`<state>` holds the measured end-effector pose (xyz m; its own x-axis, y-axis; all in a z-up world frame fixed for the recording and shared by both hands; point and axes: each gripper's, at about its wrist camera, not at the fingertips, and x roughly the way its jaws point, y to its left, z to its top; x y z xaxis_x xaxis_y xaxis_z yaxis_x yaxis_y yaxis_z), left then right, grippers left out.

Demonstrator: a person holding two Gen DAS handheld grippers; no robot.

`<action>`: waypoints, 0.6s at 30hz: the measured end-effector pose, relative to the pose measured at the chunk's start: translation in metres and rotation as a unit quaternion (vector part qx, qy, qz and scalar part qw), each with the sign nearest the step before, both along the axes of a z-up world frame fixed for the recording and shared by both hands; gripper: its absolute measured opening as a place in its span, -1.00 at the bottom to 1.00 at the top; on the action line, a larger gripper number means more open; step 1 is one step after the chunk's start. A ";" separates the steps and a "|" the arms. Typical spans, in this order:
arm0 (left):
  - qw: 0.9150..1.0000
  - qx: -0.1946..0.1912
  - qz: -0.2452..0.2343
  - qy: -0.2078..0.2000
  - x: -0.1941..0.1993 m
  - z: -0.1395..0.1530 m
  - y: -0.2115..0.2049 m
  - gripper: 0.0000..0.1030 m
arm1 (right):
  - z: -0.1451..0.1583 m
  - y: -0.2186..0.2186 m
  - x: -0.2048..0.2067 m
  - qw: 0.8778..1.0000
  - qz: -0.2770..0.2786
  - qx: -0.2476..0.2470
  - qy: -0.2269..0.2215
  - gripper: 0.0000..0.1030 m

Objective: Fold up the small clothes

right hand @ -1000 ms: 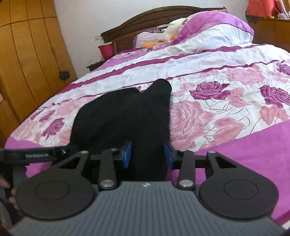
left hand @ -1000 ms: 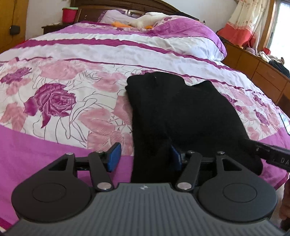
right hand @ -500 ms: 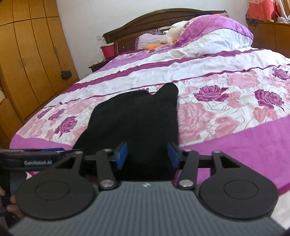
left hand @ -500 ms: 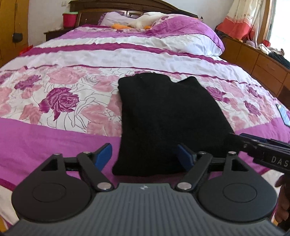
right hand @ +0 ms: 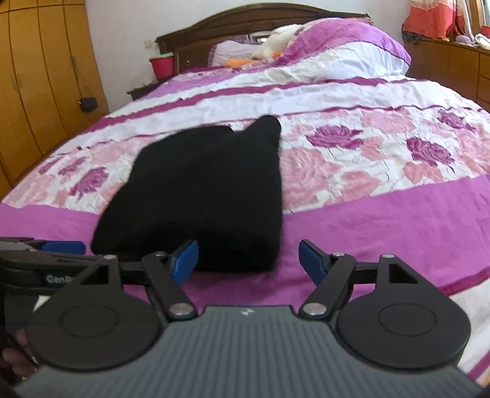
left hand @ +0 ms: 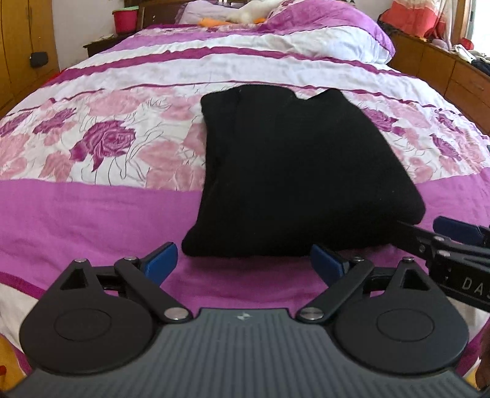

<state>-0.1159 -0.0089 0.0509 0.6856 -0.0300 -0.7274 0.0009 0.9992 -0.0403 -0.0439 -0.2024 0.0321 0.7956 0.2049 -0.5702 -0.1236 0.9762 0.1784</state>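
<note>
- The folded black garment (left hand: 294, 171) lies near the bed's (left hand: 92, 214) foot edge, with bare bedspread either side.
- The left gripper (left hand: 245, 263) and right gripper (right hand: 248, 257) are both opening, their jaws empty, just short of the garment.

- One black garment (left hand: 294, 171), folded into a single block on the bedspread (left hand: 92, 214).
- Two grippers: the left gripper (left hand: 245, 260) and the right gripper (right hand: 248, 255), each with two blue pads, four in all, jaws opening with nothing between them.
- One bed, with one wooden headboard (right hand: 245, 18).
- One red bucket (right hand: 161, 63) beside the headboard.
- One small dark bag (right hand: 88, 103) hanging on the wardrobe (right hand: 36, 76).
- Perhaps two pillows (right hand: 232, 52) at the head; they blur together.
</note>
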 end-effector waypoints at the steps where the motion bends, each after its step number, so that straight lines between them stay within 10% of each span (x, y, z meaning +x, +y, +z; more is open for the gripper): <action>1: 1.000 0.002 0.002 0.000 0.000 -0.001 0.001 0.87 | -0.002 0.000 0.000 1.000 -0.002 0.000 0.003 0.44; 18: 1.000 0.009 0.011 0.005 0.002 -0.007 -0.002 0.87 | -0.010 -0.001 0.003 1.000 -0.005 0.002 0.026 0.44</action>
<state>-0.1137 -0.0107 0.0438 0.6785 -0.0018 -0.7346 -0.0213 0.9995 -0.0221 -0.0408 -0.2032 0.0220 0.7671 0.1995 -0.6097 -0.1038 0.9765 0.1890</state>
